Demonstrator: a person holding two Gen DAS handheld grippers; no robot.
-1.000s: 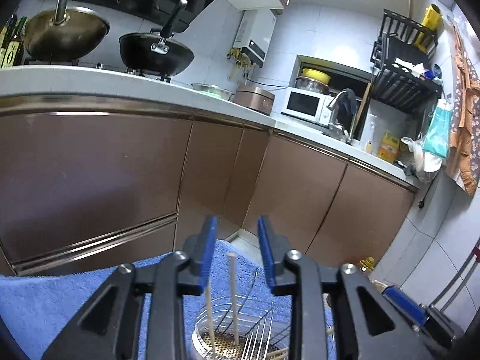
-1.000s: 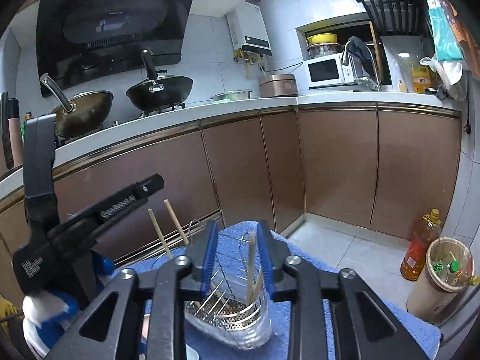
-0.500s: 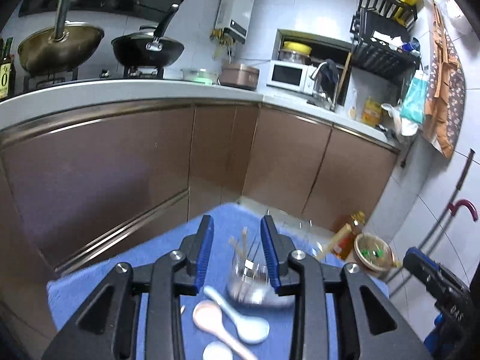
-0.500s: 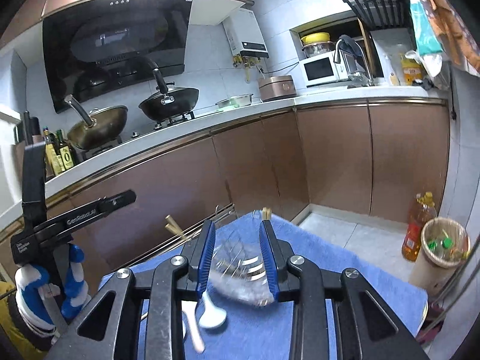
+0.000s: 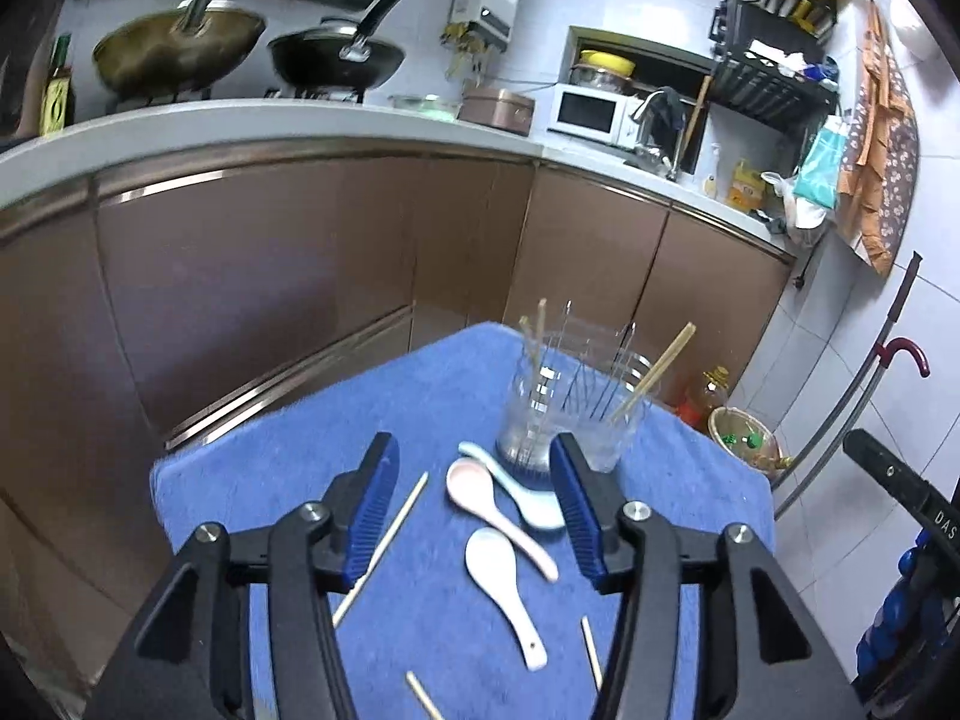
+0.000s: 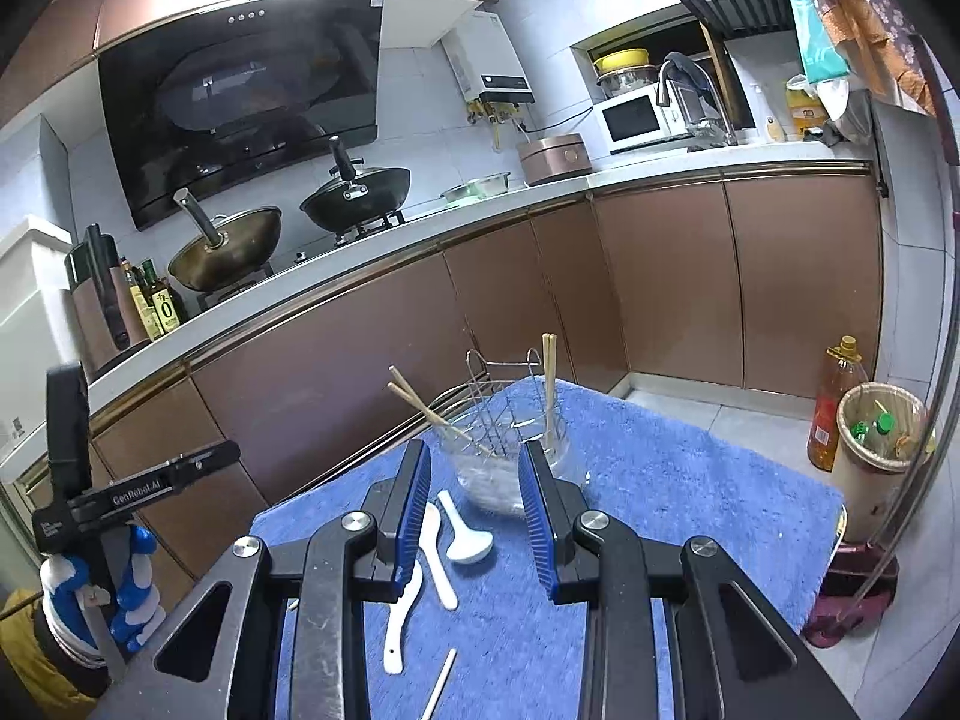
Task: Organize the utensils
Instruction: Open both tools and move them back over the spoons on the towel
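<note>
A clear utensil holder (image 5: 573, 414) with a wire rack stands on a blue towel (image 5: 432, 396) and holds a few wooden chopsticks. Three ceramic spoons lie in front of it: a pink one (image 5: 492, 504), a pale blue one (image 5: 519, 489) and a white one (image 5: 504, 588). Loose chopsticks (image 5: 384, 546) lie on the towel. My left gripper (image 5: 474, 501) is open and empty above the spoons. My right gripper (image 6: 474, 510) is open and empty, in front of the holder (image 6: 510, 456), with spoons (image 6: 462, 534) below it.
Brown kitchen cabinets (image 5: 270, 276) and a counter with two woks (image 5: 336, 60) stand behind the table. An oil bottle (image 6: 831, 402) and a bin (image 6: 879, 450) stand on the floor to the right. The towel's edges drop off at the far side and right.
Both grippers have pulled back and risen from the holder, so the spoons and loose chopsticks came into view. The left jaws have opened wider. Chopsticks now stand in the holder.
</note>
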